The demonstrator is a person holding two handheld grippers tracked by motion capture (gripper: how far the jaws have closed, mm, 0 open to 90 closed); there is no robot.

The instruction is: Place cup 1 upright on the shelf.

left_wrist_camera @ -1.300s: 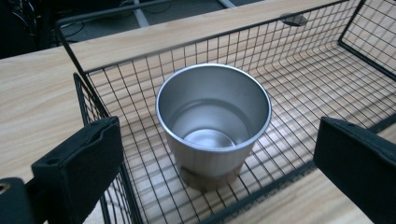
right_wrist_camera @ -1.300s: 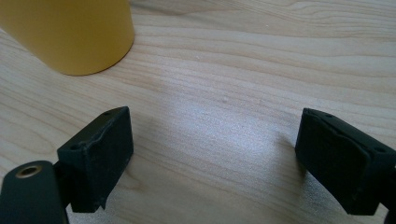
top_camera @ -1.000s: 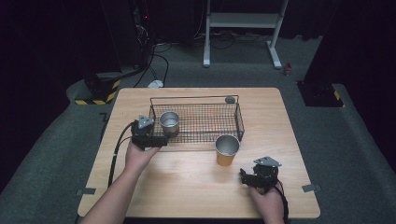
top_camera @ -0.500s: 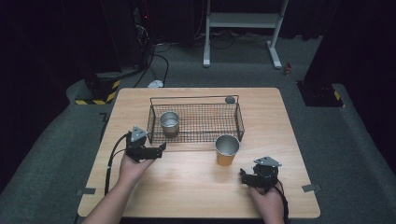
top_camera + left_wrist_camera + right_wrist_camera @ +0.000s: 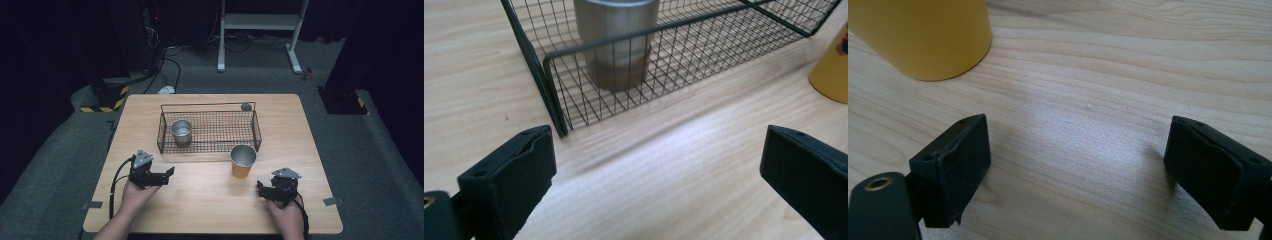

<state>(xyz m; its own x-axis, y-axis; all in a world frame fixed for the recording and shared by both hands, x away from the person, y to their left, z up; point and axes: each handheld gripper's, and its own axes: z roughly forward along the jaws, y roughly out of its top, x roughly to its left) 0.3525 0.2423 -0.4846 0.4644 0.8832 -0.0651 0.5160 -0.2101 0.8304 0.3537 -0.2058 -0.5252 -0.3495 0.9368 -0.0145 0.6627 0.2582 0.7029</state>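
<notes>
A black wire basket (image 5: 210,149) stands mid-table with a silver metal cup (image 5: 181,131) upright in its left end. A yellow cup (image 5: 243,161) stands on the table just outside the basket's front right corner. My left gripper (image 5: 169,173) is open over bare wood, in front of the basket's left corner. In the left gripper view its jaws (image 5: 659,165) are wide apart, with the basket (image 5: 549,95), silver cup (image 5: 616,40) and yellow cup (image 5: 831,70) ahead. My right gripper (image 5: 260,188) rests open, low right of the yellow cup (image 5: 923,35), jaws (image 5: 1078,155) empty.
A small grey round object (image 5: 246,106) sits by the basket's back right corner. The wooden table (image 5: 210,210) has bare wood between both grippers. A cable (image 5: 116,182) trails from the left gripper toward the table's left edge. Dark floor and a white stand lie beyond.
My left gripper has drawn back from the basket's left end, beside the silver cup, toward the near edge. The silver cup stays in the basket. The right gripper has not moved.
</notes>
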